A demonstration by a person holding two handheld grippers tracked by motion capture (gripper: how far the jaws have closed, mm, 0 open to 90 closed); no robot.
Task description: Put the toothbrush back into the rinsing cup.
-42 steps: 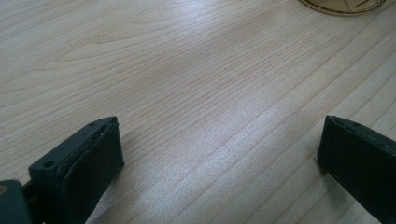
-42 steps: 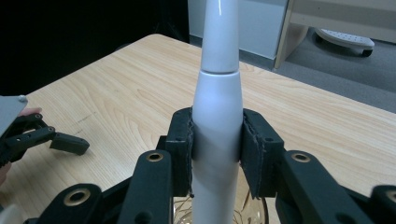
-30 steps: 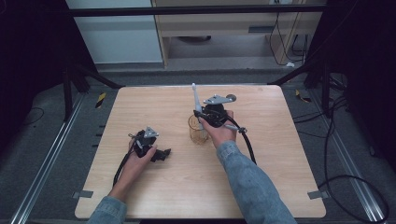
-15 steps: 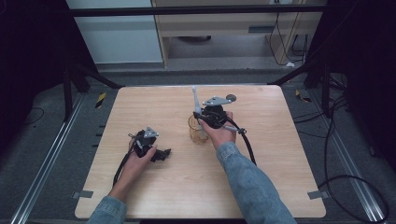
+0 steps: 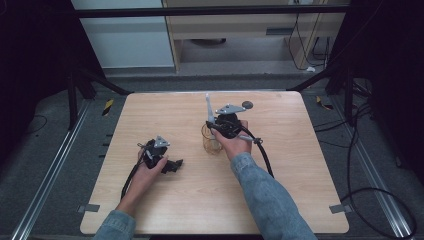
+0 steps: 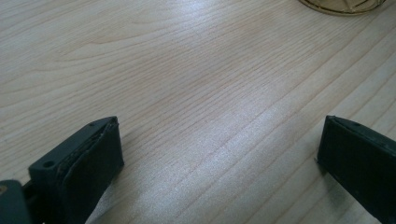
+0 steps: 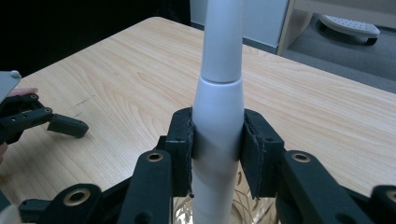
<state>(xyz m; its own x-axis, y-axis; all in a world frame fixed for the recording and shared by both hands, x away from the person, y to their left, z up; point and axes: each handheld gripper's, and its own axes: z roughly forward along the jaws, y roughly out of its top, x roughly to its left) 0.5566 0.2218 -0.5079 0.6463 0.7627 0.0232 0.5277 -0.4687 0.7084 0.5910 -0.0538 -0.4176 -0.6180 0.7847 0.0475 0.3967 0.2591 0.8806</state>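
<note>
Above the clear amber-tinted glass cup [image 5: 212,141], the right gripper [image 7: 217,140] clamps the upright white plastic stick [image 7: 219,79], likely for vertical handling, while the left gripper [image 5: 172,165] rests wide apart beside it.

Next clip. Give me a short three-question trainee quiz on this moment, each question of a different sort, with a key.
1. True or false: the left tool is shut on something.
2. Multiple choice: what does the right tool grip? A) a black cable B) a white cylindrical handle C) a yellow sponge
3. Fill in: below the right tool stands a clear ___ on the wooden table.

Key:
1. False. In the left gripper view its jaws stand wide apart over bare wood.
2. B. The jaws press the handle from both sides, and it stands roughly upright.
3. Glass. The handle's lower end goes down into it.
</note>
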